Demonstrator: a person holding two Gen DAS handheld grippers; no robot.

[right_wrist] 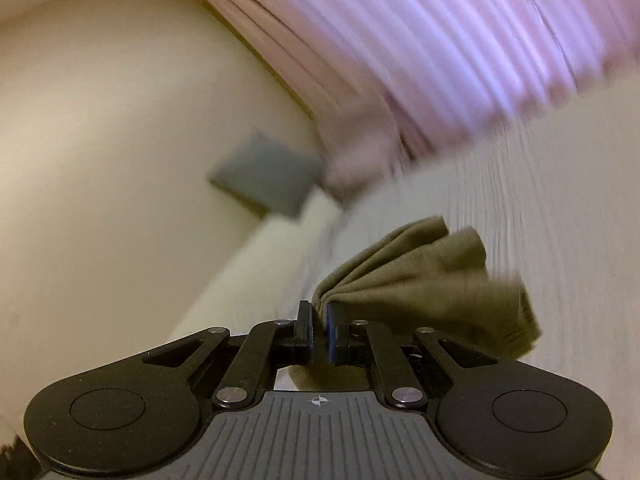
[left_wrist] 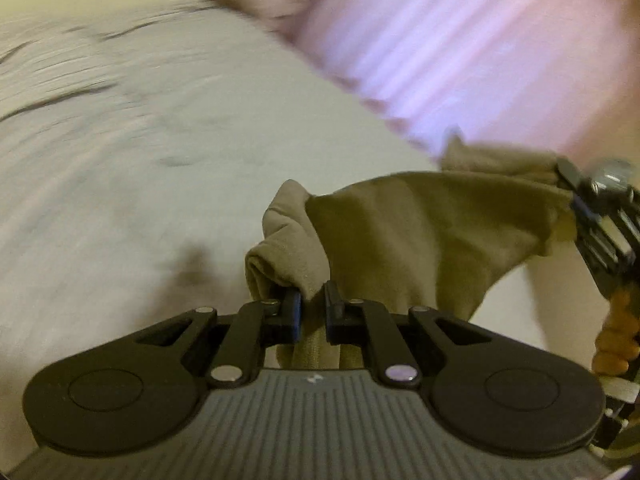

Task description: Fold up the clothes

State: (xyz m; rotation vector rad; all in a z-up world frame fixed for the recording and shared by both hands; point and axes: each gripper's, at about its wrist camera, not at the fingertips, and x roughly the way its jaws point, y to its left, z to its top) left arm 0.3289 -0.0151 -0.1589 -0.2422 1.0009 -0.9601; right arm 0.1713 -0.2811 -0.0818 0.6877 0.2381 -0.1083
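Olive garment [left_wrist: 420,224] stretched w/ long axis running across between grippers; left gripper [left_wrist: 313,304] nearly closed, pinching one bunched end, right gripper [right_wrist: 319,320] clamped on other.

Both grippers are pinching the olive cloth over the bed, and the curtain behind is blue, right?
Not quite: the curtain is pink, as the right wrist view shows. The rest holds: the left gripper and right gripper both pinch the olive cloth over the bed.
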